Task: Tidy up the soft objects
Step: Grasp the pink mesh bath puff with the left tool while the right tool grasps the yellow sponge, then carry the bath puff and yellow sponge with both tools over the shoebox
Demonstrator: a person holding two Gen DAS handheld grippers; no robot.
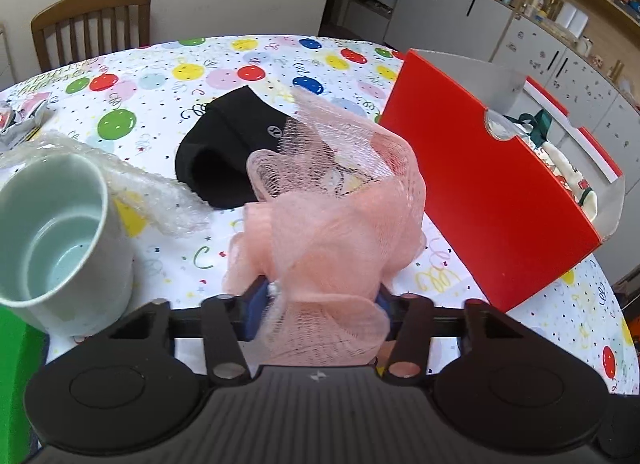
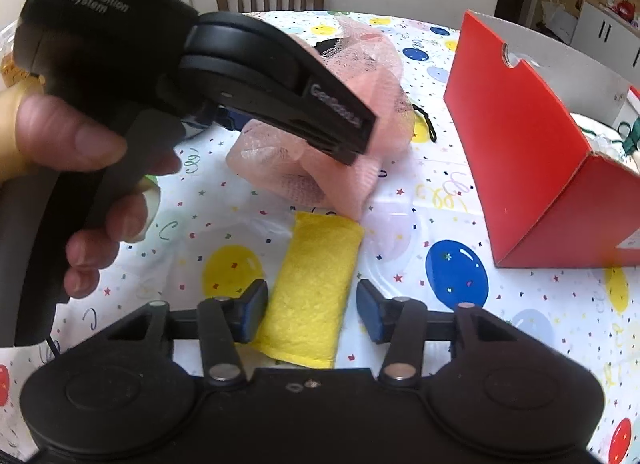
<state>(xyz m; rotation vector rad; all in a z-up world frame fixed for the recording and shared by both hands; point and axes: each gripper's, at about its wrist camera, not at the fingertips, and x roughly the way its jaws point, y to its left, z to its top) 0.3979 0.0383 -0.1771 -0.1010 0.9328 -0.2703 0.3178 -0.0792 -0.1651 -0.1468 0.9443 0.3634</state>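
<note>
A pink mesh bath puff (image 1: 328, 224) fills the space between the blue pads of my left gripper (image 1: 320, 300), which is shut on its lower part. Behind the puff a black knit item (image 1: 224, 156) lies flat on the tablecloth. In the right wrist view a folded yellow cloth (image 2: 312, 288) lies between the pads of my right gripper (image 2: 311, 306). The left pad touches the cloth and the right pad stands a little apart from it. A hand (image 2: 80, 136) holds the left gripper over the same puff (image 2: 360, 76). An open red box (image 1: 480, 192) stands to the right.
A pale green mug (image 1: 60, 224) stands close on the left, with bubble wrap (image 1: 152, 192) beside it. A white soft item with green ribbon (image 1: 572, 176) lies inside the red box (image 2: 520, 144). A wooden chair (image 1: 92, 20) is behind the table's far edge.
</note>
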